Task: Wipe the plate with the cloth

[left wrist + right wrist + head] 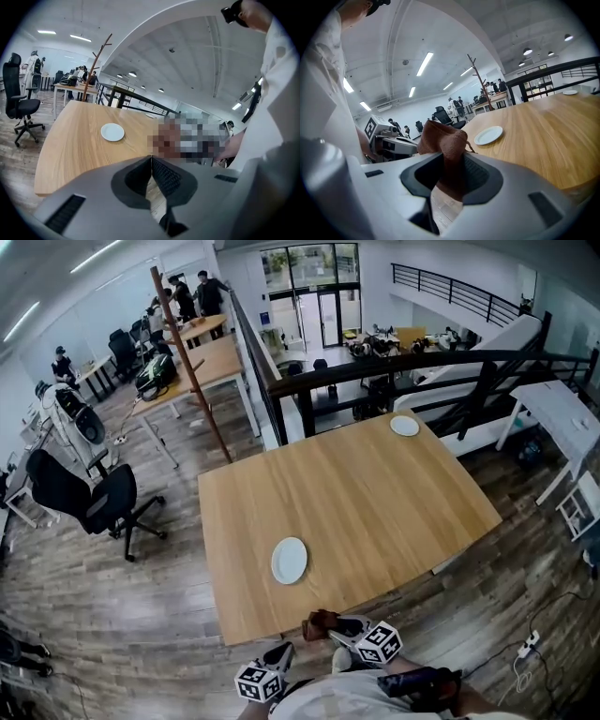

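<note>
A white plate (pixel 290 560) lies on the wooden table (pixel 375 493) near its front edge; it also shows as plate (pixel 112 131) and plate (pixel 488 135). My right gripper (pixel 330 626) hovers just off the table's front edge, shut on a brown cloth (pixel 320 622). In the right gripper view the cloth (pixel 443 140) bunches up between the jaws of the right gripper (pixel 452 161). My left gripper (pixel 284 651) is lower and to the left, below the table edge. Its jaws meet with nothing between them in the left gripper view (pixel 151 164).
A second small plate (pixel 404 426) sits at the table's far right corner. A black office chair (pixel 94 498) stands left of the table, a wooden coat stand (pixel 192 362) behind it. Black railings (pixel 394 367) run along the far side. People work at distant desks (pixel 187 343).
</note>
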{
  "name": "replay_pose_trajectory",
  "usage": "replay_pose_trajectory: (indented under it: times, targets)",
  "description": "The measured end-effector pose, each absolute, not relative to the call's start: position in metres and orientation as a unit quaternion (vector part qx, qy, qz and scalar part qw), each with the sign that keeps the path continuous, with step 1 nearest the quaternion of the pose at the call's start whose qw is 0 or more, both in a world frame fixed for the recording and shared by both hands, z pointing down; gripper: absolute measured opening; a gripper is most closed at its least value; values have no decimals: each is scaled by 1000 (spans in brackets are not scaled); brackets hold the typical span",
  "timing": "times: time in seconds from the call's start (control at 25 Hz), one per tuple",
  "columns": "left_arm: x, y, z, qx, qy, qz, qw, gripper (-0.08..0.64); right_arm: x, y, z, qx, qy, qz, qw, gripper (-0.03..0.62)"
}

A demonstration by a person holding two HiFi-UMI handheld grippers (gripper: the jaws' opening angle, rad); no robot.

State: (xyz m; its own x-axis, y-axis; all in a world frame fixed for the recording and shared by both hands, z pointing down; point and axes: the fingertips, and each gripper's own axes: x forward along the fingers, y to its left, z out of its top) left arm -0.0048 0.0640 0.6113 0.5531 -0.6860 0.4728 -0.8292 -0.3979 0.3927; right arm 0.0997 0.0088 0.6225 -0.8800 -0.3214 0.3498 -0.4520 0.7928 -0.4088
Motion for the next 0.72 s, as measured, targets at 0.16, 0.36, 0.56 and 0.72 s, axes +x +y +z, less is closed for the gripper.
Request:
replay_pose_trajectory:
  times: [0.16,0.36,0.56,0.72]
  targets:
    - [-4,47,608,830,-454,128,299,14,108,-15,623,217,-935,247,131,126]
    - [-15,29,612,824,-459,130,306,12,101,-32,630,218,-932,256,139,126]
    - [-29,8,610,827,-455,125,305,13,83,-48,630,214,-932,254,147,126]
    - [-45,-10,611,835,-442,124,305,12,69,-62,632,232,-926,257,154,126]
